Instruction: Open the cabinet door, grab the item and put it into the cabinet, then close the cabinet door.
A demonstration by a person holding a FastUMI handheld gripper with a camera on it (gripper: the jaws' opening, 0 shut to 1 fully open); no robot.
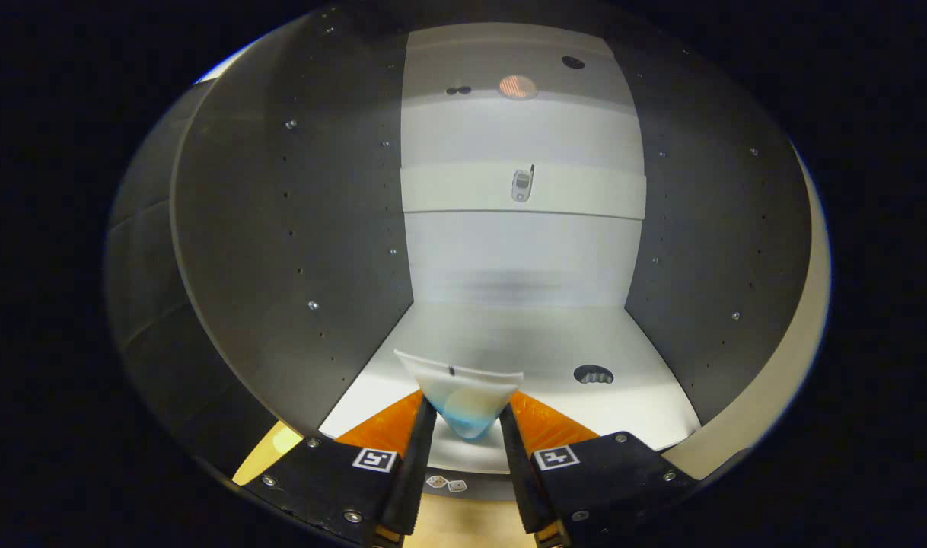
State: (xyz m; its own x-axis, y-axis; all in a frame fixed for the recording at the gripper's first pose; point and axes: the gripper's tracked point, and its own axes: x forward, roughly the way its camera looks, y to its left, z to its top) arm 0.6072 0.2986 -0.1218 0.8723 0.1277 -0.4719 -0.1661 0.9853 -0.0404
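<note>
Holding a small white pouch (463, 396) with a blue bottom, the gripper (467, 434) presses it from both sides with its fingers. The pouch hangs over the front edge of the white floor (509, 342) inside the open cabinet (296, 228), between its dark side walls.

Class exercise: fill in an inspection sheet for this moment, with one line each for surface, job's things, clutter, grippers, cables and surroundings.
Surface: pale cabinet floor, with a dark cutout.
Job's things: white-and-blue pouch held between the fingers, just inside the open cabinet.
Clutter: nothing seen.
Grippers: hand-held gripper shut on the pouch.
Cables: nothing seen.
Surroundings: dark side walls, pale back panel carrying a small metal fitting.
</note>
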